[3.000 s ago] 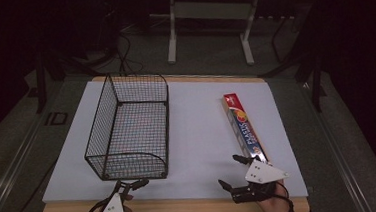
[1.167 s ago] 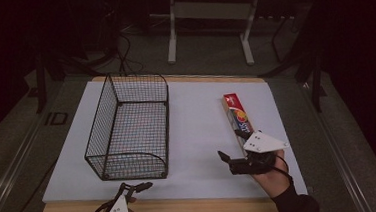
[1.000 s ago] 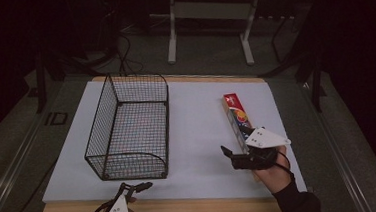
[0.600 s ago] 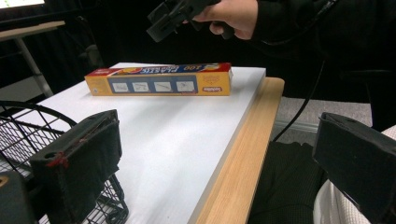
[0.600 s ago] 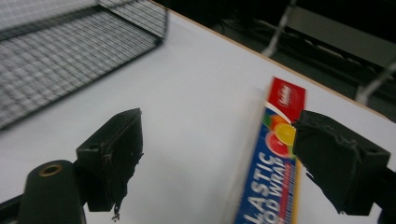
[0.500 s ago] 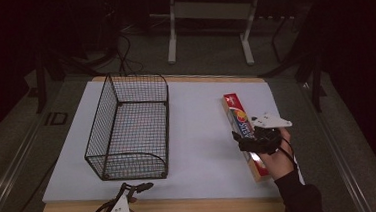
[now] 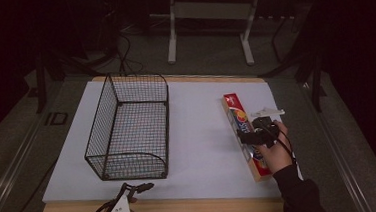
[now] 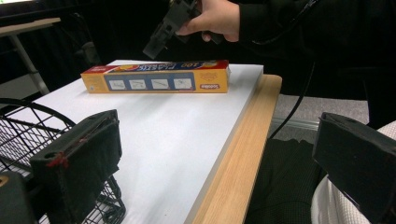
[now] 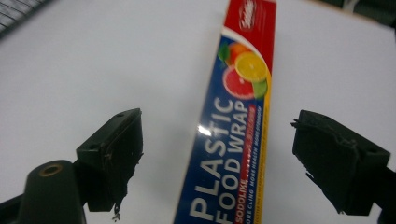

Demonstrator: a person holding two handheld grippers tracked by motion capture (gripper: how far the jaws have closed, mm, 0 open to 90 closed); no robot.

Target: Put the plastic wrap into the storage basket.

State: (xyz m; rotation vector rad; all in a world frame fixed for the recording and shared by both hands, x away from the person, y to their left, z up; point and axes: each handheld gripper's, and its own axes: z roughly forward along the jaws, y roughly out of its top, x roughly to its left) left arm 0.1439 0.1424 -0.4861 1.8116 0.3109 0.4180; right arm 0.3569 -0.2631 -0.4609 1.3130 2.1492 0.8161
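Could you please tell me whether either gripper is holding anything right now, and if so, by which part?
Nothing is held. The right gripper hangs open astride the long red-and-blue plastic food wrap box; the left gripper is open at the table's edge.

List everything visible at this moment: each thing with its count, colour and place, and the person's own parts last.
Wire basket: 1, black, left half of the white tabletop, nothing inside that I can see.
Plastic food wrap box: 1, red and blue top with citrus picture, yellow-orange side, lying flat along the right side of the tabletop.
Table: 1, white top with wooden edge.
Metal frame: 1, light grey, on the floor beyond the table.
Right gripper: 1, black, jaws open, over the box with one jaw on each side, not touching it.
Left gripper: 1, black, jaws open, at the table's near edge beside the basket.
Right hand: 1, holding the right gripper, dark sleeve.
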